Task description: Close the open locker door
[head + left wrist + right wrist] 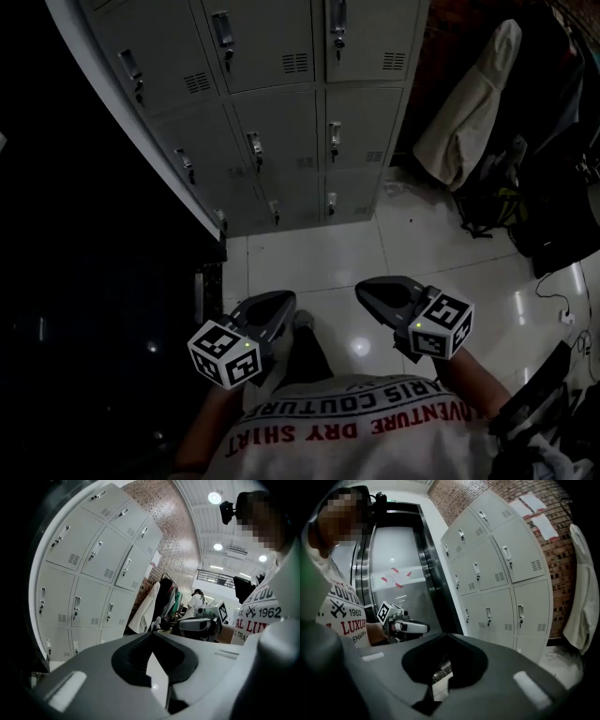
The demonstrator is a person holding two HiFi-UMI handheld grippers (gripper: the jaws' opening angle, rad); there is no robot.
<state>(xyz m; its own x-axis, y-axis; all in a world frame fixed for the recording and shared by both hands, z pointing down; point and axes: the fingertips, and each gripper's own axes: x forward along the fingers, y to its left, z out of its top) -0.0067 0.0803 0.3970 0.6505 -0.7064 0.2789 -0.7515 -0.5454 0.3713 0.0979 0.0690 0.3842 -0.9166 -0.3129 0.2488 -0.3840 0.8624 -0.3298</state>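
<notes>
Both tools are held low in front of the person's shirt. The left gripper (279, 302) has its jaws pressed together on nothing, and the right gripper (370, 291) is the same; the lockers (272, 103) stand well ahead, and every door I can see looks flush, so I cannot pick out the open one. I'd step closer, find that door's free edge, then push flat near the latch side with closed jaws. The tiled floor (319, 253) ahead is bare; a hanging coat (473, 98) and bags (553, 197) crowd the right; the left is too dark to read.
</notes>
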